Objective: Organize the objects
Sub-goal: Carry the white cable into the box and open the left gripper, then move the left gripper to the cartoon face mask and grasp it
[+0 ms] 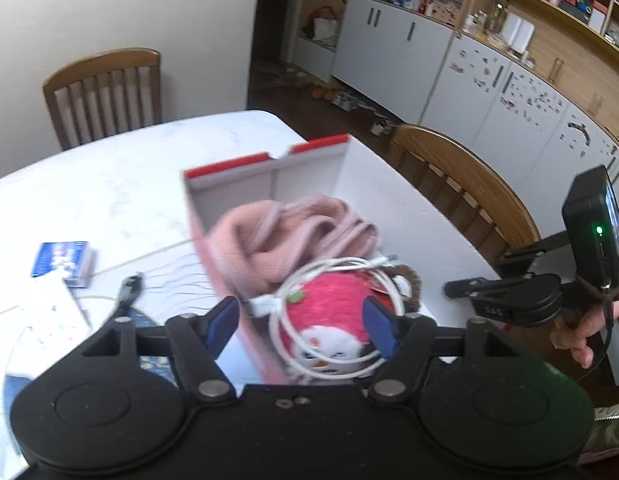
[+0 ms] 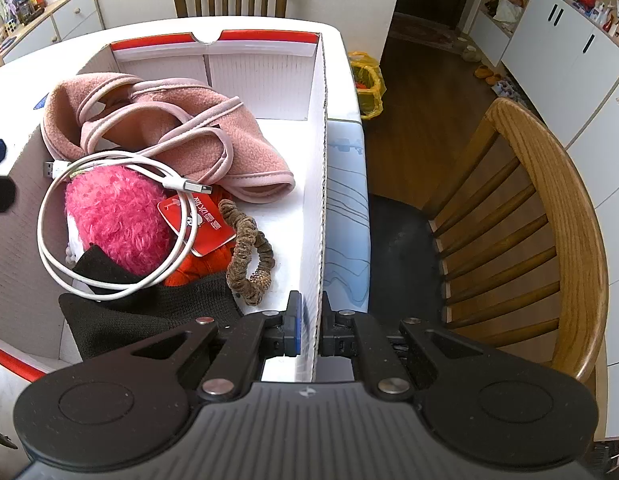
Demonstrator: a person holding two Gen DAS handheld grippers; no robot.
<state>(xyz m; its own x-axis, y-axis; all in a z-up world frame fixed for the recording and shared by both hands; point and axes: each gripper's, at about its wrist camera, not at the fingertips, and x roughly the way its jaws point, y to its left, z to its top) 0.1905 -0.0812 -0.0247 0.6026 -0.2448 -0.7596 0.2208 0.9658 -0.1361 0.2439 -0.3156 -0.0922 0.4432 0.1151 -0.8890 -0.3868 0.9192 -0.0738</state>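
While we look down along both tools: a white box with a red rim (image 2: 265, 38) sits on the white table (image 1: 109, 168).
Left gripper (image 1: 301, 320): we see its blue pads spread wide with nothing between them, hanging above the near end of the box.
Right gripper (image 2: 311, 330): we see it pinched tight on the box's right wall (image 2: 319, 200).
Box contents: pink fleece (image 2: 165, 120), pink plush toy (image 2: 117, 216), white USB cable (image 2: 49, 248) coiled over the toy, brown scrunchie (image 2: 249, 260), black knit cloth (image 2: 149, 316).
Table beside the box: blue packet (image 1: 63, 262).
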